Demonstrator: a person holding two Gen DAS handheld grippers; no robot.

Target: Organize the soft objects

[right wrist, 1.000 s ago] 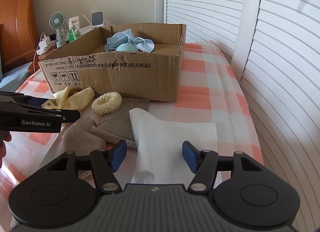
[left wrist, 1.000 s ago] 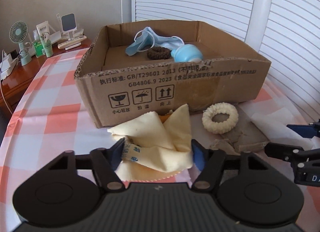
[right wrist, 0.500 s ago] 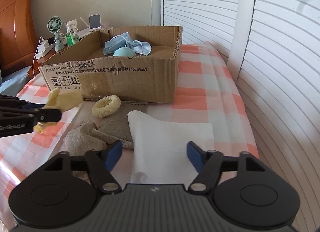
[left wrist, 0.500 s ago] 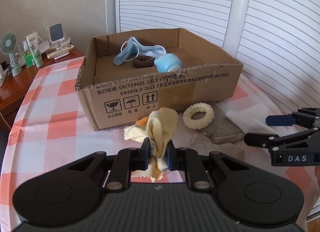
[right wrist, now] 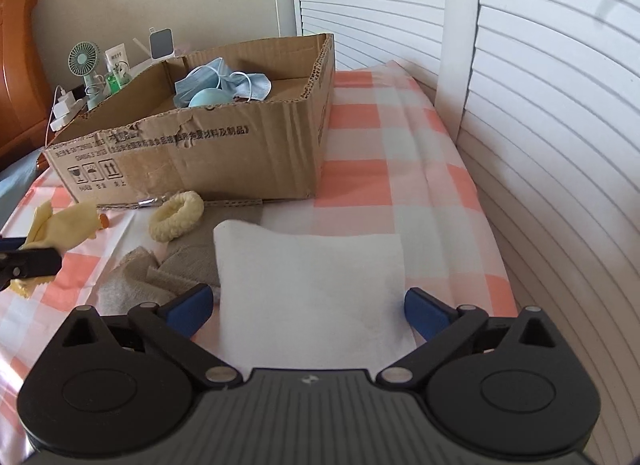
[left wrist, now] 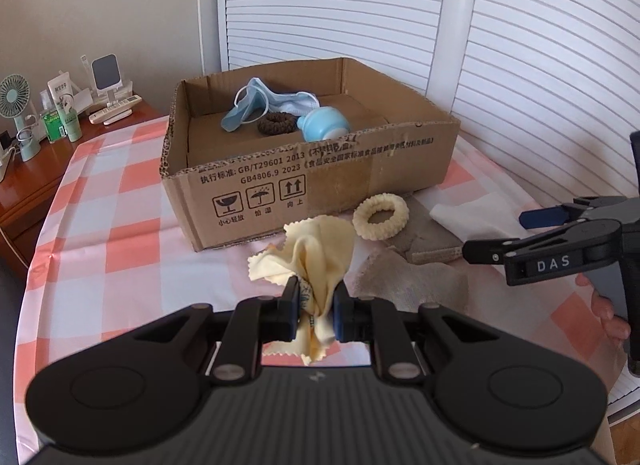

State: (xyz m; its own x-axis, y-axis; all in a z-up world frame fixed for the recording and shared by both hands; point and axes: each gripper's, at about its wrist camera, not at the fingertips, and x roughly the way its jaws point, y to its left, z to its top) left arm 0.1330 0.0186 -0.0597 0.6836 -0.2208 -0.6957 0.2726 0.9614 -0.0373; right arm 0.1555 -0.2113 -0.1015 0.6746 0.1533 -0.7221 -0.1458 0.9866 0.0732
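Note:
My left gripper (left wrist: 316, 307) is shut on a pale yellow cloth (left wrist: 320, 253) and holds it off the table in front of the cardboard box (left wrist: 320, 181); the cloth also shows in the right wrist view (right wrist: 64, 225). The box holds a blue face mask (left wrist: 264, 105), a brown scrunchie (left wrist: 277, 124) and a light blue round object (left wrist: 324, 127). A cream scrunchie (left wrist: 381, 216) lies on a grey-beige cloth (left wrist: 412, 269). My right gripper (right wrist: 308, 307) is open over a white cloth (right wrist: 312, 285).
The table has a pink and white checked cover (left wrist: 108, 225). A wooden side table (left wrist: 36, 169) at the left holds a small fan (left wrist: 16, 105), bottles and a phone stand. White shutter doors (right wrist: 540, 125) stand close on the right.
My left gripper shut on the yellow cloth and lifted it off the table, pulling back from the box. My right gripper opened wider over the white cloth.

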